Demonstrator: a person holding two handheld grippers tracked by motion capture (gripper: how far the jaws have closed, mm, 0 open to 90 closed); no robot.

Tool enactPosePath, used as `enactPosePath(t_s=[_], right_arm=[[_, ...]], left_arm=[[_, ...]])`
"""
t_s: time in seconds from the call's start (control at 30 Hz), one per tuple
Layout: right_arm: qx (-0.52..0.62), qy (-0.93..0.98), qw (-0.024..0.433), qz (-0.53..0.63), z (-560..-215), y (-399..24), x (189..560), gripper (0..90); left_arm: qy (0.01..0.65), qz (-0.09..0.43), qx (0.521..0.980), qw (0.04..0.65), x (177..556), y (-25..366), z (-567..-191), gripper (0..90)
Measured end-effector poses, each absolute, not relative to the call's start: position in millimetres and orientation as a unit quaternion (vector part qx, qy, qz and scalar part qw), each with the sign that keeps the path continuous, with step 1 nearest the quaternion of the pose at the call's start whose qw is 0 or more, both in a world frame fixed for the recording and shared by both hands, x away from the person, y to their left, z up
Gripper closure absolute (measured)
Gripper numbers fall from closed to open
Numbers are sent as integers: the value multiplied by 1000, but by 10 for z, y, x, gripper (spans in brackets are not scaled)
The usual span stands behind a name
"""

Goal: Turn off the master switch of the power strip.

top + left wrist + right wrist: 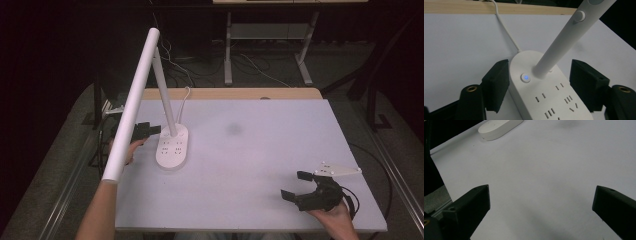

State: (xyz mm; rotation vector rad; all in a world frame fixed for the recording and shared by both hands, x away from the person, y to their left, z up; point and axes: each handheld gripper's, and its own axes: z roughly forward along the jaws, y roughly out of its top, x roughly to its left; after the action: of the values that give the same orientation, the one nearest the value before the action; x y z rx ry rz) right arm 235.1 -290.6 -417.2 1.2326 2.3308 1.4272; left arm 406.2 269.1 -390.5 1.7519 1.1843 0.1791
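Note:
A white desk lamp stands at the table's left, on an oval base (172, 147) that carries sockets. Its slanted stem (165, 90) bears a long white head bar (132, 100) reaching toward the front left. My left gripper (149, 135) is at the base's left end. In the left gripper view its jaws straddle the base (549, 100), one close on each side, with the stem (559, 47) rising between them. A round button (525, 78) glows blue beside the stem. My right gripper (297, 185) rests open over bare table at the front right, nothing between its jaws.
The white table (260, 150) has a wooden strip along its far edge. The lamp's white cable (185, 97) runs off the back. The head bar overhangs my left forearm. Table legs and cables lie on the floor beyond. The base (499, 127) shows far off in the right gripper view.

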Motion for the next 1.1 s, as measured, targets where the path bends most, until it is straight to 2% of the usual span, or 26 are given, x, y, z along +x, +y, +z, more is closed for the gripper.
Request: enactPosePath(t_s=[0.5, 0.67, 0.77, 0.8, 0.83, 0.9, 1.1], right_arm=[[410, 777, 73, 473, -4175, -2911, 2351, 7], [408, 778, 73, 471, -4175, -2911, 2352, 7], [408, 779, 74, 471, -4175, -2912, 2353, 7], [408, 779, 74, 471, -4175, -2912, 2353, 7], [408, 779, 74, 471, -4176, -2912, 2353, 7], [408, 779, 74, 471, -4177, -2912, 2354, 7], [409, 779, 74, 469, -4176, -2911, 2352, 7]], left_arm=[[492, 74, 713, 493, 4152, 2634, -3959, 536], [495, 80, 713, 490, 4180, 2600, -3969, 706], [492, 84, 716, 489, 4202, 2587, -3986, 793], [496, 85, 714, 487, 4202, 2578, -3993, 793], [495, 84, 718, 483, 4214, 2575, -4010, 847], [496, 84, 719, 480, 4222, 2564, -4029, 893], [497, 86, 730, 461, 4239, 2517, -4082, 898]])
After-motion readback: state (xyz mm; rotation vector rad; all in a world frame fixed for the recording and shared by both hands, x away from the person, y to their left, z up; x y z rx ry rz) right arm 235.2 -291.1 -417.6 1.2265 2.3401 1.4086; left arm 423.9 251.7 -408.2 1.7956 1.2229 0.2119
